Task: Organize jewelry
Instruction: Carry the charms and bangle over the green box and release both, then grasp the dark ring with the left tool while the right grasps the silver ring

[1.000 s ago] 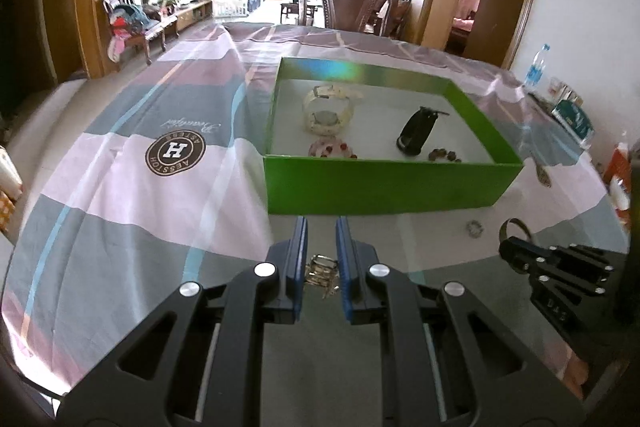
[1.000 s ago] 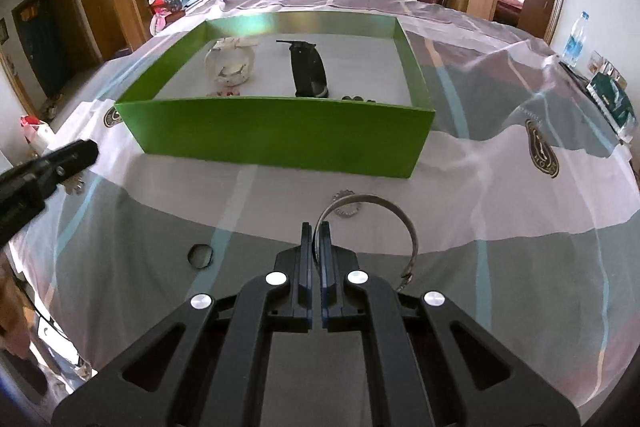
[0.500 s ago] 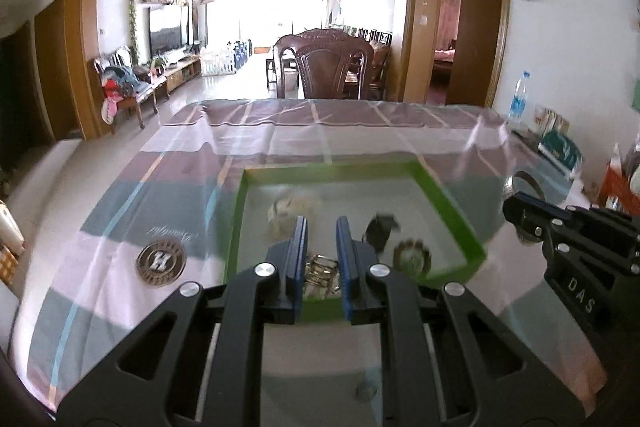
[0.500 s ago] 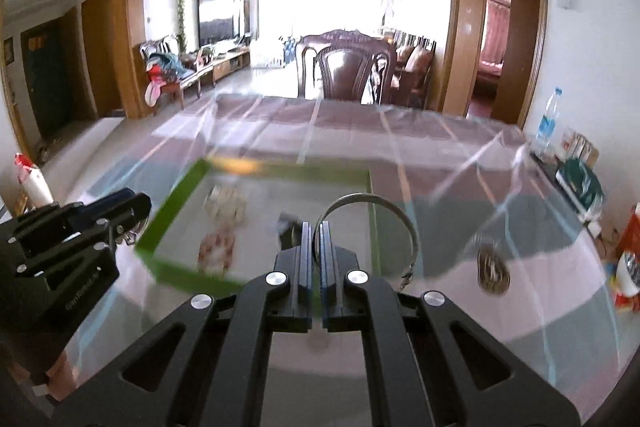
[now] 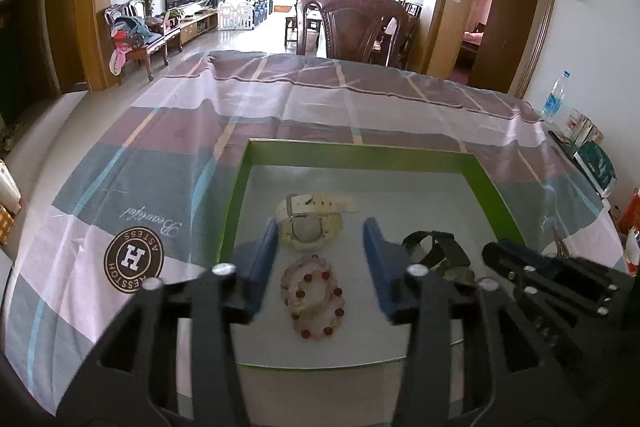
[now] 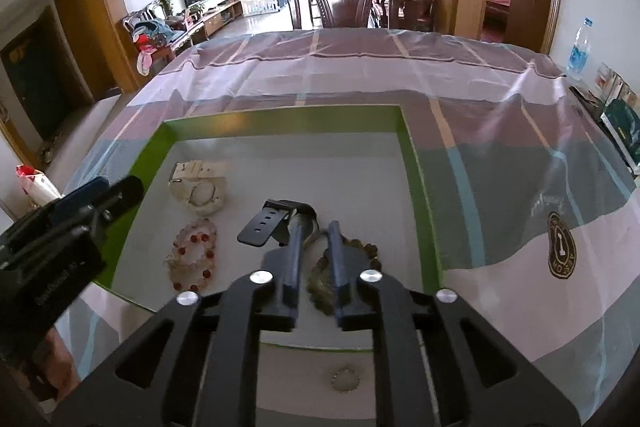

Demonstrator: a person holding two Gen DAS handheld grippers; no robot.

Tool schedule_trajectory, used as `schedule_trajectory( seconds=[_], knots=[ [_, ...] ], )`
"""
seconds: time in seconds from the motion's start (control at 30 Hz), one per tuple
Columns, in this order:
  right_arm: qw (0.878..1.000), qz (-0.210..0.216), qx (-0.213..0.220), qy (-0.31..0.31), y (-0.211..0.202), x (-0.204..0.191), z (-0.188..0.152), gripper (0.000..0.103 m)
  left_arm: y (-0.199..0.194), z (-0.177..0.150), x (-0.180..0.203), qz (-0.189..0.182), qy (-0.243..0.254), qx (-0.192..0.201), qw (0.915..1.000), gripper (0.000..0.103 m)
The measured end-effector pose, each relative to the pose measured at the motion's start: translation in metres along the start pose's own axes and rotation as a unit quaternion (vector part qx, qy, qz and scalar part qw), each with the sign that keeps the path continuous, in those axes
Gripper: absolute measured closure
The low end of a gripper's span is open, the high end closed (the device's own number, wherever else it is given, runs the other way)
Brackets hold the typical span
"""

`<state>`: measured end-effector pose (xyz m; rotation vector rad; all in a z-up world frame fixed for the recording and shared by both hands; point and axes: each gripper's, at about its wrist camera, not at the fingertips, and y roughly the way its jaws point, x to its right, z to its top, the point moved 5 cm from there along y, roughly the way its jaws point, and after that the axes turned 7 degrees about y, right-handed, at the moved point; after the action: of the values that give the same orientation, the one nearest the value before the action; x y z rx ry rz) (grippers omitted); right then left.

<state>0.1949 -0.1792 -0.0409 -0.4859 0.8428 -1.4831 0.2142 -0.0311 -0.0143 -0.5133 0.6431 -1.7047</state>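
Note:
A green box (image 5: pixel 236 203) (image 6: pixel 416 163) holds a white watch (image 5: pixel 310 227) (image 6: pixel 200 191), a pink and red bead bracelet (image 5: pixel 314 297) (image 6: pixel 192 259), a black watch (image 5: pixel 436 251) (image 6: pixel 276 219) and a dark bead bracelet (image 6: pixel 324 279). My left gripper (image 5: pixel 320 247) is open and empty above the pink bracelet. My right gripper (image 6: pixel 314 243) is open above the dark bracelet and the black watch. The silver hoop and the gold piece they held are not in sight.
The box sits on a table under a striped cloth (image 5: pixel 160 163). A small silver beaded ring (image 6: pixel 345 379) lies on the cloth in front of the box. A wooden chair (image 5: pixel 352 23) stands behind the table. A water bottle (image 6: pixel 578 47) and packets stand at the right edge.
Both grippers moved from the cloth in front of the box to above its inside. Both have opened; the gold piece and the silver hoop are gone from their fingers.

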Motion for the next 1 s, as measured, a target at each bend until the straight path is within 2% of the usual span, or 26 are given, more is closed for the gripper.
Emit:
schedule_trajectory(
  seconds=[0.07,0.17,0.23,0.3,0.33,0.37,0.4,0.47,0.57,0.63,0.77,0.9,1.0],
  knots=[
    [1.000,0.003,0.016,-0.004,-0.015,0.002,-0.002,0.068,-0.005,-0.004,-0.001,-0.001,0.001,0.001,1.0000,0.052],
    [0.998,-0.002,0.055,-0.013,-0.047,0.008,-0.014,0.065,-0.028,-0.020,-0.006,0.020,0.002,0.018,0.9996,0.044],
    [0.994,-0.008,0.107,-0.019,-0.080,0.014,-0.030,0.065,-0.048,-0.033,-0.007,0.036,0.007,0.039,0.9986,0.043],
    [0.988,-0.010,0.150,-0.020,-0.108,0.020,-0.048,0.054,-0.072,-0.055,-0.006,0.057,0.012,0.067,0.9960,0.037],
    [0.987,-0.006,0.162,-0.018,-0.116,0.021,-0.055,0.043,-0.081,-0.066,-0.004,0.063,0.013,0.080,0.9948,0.033],
    [0.985,-0.001,0.173,-0.017,-0.124,0.023,-0.064,0.037,-0.086,-0.076,-0.001,0.066,0.016,0.085,0.9941,0.030],
    [0.984,0.001,0.180,-0.016,-0.127,0.025,-0.073,0.037,-0.087,-0.086,0.002,0.067,0.019,0.081,0.9943,0.029],
    [0.987,-0.006,0.159,-0.020,-0.120,0.030,-0.088,0.037,-0.083,-0.105,0.010,0.054,0.034,0.053,0.9966,0.029],
    [0.996,-0.016,0.085,-0.032,-0.088,0.038,-0.104,0.038,-0.072,-0.130,0.025,0.026,0.063,0.005,0.9977,0.040],
    [0.998,-0.026,0.041,-0.034,-0.067,0.045,-0.111,0.040,-0.068,-0.142,0.033,0.004,0.076,-0.017,0.9970,0.042],
    [0.999,-0.013,-0.044,-0.026,-0.027,0.053,-0.119,0.044,-0.060,-0.150,0.044,-0.032,0.085,-0.039,0.9951,0.046],
    [0.995,0.001,-0.093,-0.040,-0.002,0.048,-0.117,0.045,-0.048,-0.152,0.050,-0.042,0.088,-0.055,0.9938,0.052],
    [0.993,-0.021,-0.097,-0.062,0.008,0.037,-0.114,0.048,-0.040,-0.155,0.048,-0.045,0.082,-0.070,0.9931,0.052]
  ],
)
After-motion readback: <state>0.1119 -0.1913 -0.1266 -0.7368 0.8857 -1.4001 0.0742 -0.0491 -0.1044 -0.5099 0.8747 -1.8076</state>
